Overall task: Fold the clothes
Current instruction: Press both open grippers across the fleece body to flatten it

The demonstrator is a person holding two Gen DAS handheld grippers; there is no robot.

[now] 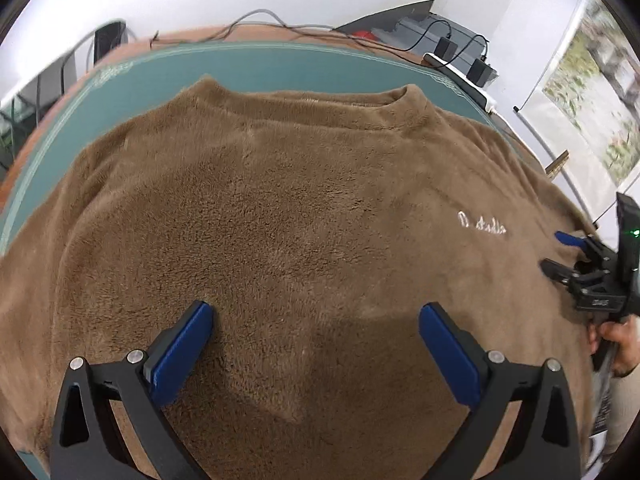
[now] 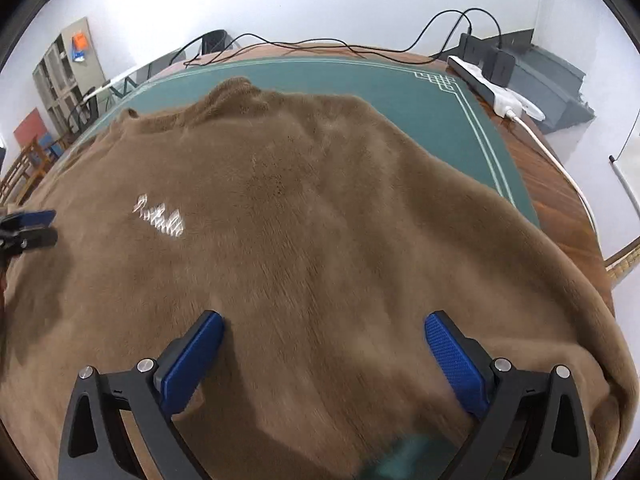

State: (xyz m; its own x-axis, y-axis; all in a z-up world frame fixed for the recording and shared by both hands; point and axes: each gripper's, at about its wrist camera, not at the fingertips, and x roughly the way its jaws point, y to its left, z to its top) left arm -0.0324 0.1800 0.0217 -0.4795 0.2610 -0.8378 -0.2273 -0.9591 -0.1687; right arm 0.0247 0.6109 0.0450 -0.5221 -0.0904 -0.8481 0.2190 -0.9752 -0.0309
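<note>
A brown fleece sweater (image 1: 280,200) lies spread flat on the green mat (image 1: 160,64), collar at the far side, white embroidered script (image 1: 482,226) on its chest. My left gripper (image 1: 316,312) is open and empty, just above the sweater's lower middle. My right gripper (image 2: 324,320) is open and empty above the sweater (image 2: 320,200), nearer its right side. The right gripper also shows in the left wrist view (image 1: 560,254) at the sweater's right edge. The left gripper's tips show in the right wrist view (image 2: 40,226) at the far left.
The mat (image 2: 420,92) covers a wooden table (image 2: 548,184). A white power strip (image 2: 496,88) with black adapters and cables lies at the table's far right. Shelving (image 2: 64,76) and chairs stand at the left. A grey box (image 2: 552,88) sits beyond the table.
</note>
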